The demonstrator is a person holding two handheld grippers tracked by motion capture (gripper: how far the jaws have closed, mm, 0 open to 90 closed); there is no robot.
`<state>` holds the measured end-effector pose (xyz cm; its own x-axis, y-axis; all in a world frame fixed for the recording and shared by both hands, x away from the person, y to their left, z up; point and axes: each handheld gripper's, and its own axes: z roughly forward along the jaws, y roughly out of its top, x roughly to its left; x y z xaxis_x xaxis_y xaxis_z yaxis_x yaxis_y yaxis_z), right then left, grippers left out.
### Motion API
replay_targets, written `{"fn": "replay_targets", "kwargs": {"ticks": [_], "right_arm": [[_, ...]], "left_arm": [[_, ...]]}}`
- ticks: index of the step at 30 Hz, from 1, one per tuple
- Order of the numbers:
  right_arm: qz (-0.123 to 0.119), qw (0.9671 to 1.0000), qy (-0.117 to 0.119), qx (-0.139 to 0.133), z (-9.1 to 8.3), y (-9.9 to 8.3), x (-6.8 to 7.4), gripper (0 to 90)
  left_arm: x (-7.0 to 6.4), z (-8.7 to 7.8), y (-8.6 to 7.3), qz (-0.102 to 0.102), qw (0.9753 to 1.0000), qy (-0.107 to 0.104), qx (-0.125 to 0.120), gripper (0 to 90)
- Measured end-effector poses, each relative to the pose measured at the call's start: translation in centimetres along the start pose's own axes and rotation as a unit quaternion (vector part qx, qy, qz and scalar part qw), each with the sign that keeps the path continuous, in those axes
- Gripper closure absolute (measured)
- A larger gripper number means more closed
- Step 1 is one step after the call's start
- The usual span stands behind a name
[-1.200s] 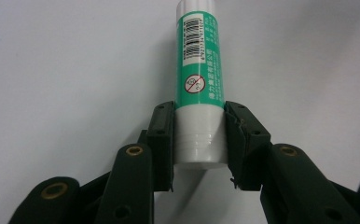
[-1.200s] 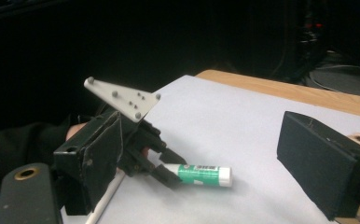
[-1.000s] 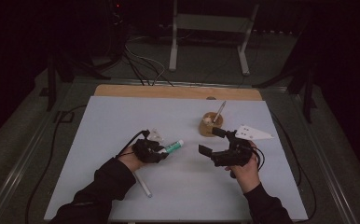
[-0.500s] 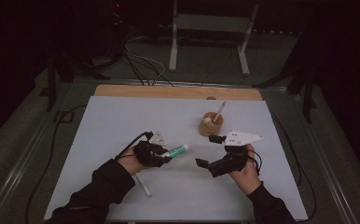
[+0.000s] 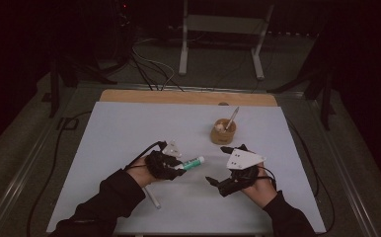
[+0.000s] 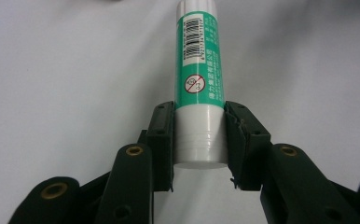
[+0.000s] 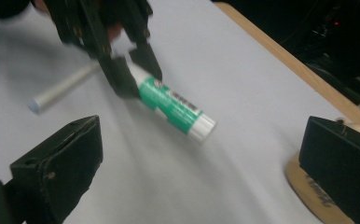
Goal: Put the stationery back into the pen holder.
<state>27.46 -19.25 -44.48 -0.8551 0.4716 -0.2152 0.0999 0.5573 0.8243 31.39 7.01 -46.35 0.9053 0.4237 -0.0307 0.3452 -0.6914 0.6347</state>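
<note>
Right gripper dropped lower-centre, jaws wide, empty. Left gripper clamps green-and-white plastic glue stick at base; light, rigid, slick — grab cap end.

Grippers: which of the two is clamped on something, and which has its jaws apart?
The left gripper is clamped on the white base of the green-labelled glue stick. The right gripper holds nothing, its jaws wide apart and facing that stick.

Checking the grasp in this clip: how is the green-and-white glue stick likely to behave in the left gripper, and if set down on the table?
The glue stick looks rigid: the left gripper clamps its white end without visible denting. Its smooth round barrel may slip or twist, since it is held near one end only. Laid on the flat white table, it would probably roll.
</note>
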Motion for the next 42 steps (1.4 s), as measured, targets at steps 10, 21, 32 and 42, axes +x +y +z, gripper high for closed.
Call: {"fn": "replay_targets", "kwargs": {"ticks": [10,21,32,42], "right_arm": [[-0.1,0.9923,-0.029,0.067,1.0,-0.1,1.8,0.0],[-0.193,0.9728,-0.077,0.102,2.7,-0.8,3.7,11.8],[-0.307,0.9349,-0.099,0.149,4.1,-1.1,5.3,36.4],[-0.368,0.9111,-0.105,0.153,5.2,-0.9,6.9,47.9]], "left_arm": [[-0.4,0.1,0.4,0.004,0.9999,-0.013,0.009,66.5],[-0.9,0.5,1.1,0.004,0.9993,-0.024,0.03,66.5],[-1.5,1.1,1.8,0.006,0.9984,-0.034,0.044,66.5],[-1.8,1.9,2.2,-0.002,0.9979,-0.043,0.049,66.6]]}}
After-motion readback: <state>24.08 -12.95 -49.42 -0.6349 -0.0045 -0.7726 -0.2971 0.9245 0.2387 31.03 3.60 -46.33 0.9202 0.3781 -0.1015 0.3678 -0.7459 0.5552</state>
